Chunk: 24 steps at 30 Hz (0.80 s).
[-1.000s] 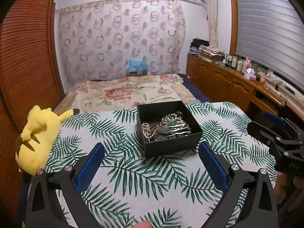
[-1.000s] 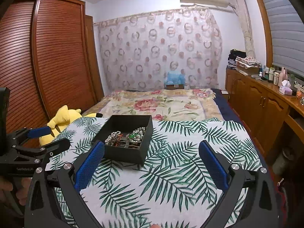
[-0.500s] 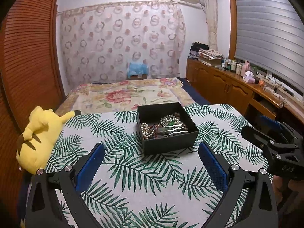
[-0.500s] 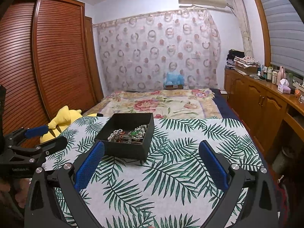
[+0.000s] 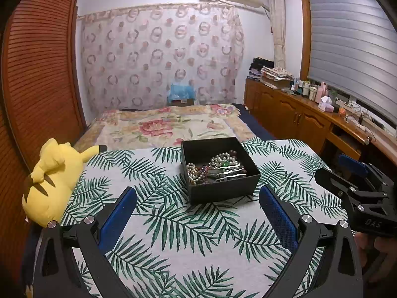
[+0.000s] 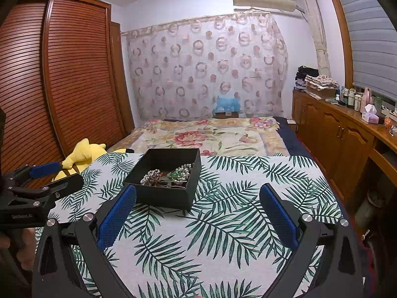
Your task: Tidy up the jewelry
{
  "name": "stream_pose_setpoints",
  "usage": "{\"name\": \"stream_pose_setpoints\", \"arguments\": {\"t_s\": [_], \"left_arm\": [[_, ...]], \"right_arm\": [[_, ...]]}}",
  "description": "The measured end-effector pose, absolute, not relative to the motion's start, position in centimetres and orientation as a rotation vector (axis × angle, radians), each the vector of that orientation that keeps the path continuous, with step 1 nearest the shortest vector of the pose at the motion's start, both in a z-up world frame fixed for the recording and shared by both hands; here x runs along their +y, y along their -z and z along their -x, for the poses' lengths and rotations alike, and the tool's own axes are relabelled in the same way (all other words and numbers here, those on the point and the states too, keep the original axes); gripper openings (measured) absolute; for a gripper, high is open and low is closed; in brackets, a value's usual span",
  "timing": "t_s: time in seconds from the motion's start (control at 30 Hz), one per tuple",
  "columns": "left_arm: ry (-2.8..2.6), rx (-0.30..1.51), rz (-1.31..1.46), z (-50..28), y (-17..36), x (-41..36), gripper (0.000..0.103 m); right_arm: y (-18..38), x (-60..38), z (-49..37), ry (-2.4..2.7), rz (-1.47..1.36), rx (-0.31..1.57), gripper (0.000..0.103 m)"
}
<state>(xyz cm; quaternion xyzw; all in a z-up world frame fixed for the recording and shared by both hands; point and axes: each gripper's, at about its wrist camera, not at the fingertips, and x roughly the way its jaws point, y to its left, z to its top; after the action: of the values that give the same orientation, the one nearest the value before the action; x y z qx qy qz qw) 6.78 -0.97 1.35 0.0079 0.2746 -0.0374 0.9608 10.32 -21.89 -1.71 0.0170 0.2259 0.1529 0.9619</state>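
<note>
A black open box stands on the palm-leaf cloth of the table. It holds a tangle of jewelry: pearl strands, coloured beads and silver wavy hair clips. It also shows in the right wrist view, with the jewelry inside. My left gripper is open and empty, hovering in front of the box. My right gripper is open and empty, in front and to the right of the box. Each gripper shows in the other's view: the right one and the left one.
A yellow plush toy lies at the table's left edge. A bed with a floral cover lies behind the table. Wooden cabinets with bottles run along the right wall. A slatted wooden wardrobe stands on the left.
Both grippers have drawn back and risen a little, so the box sits slightly farther off and more of the table shows. Both stay open and empty.
</note>
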Motion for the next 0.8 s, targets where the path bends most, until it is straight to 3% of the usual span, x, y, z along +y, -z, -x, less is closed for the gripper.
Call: {"name": "stream_pose_setpoints", "arguments": {"t_s": [0.8], "left_arm": [[0.072,0.551,-0.014,-6.54,-1.69,-0.85,0.095]], "right_arm": [[1.72,-21.94,-10.3,-0.308,-0.033,0.457,0.1]]}}
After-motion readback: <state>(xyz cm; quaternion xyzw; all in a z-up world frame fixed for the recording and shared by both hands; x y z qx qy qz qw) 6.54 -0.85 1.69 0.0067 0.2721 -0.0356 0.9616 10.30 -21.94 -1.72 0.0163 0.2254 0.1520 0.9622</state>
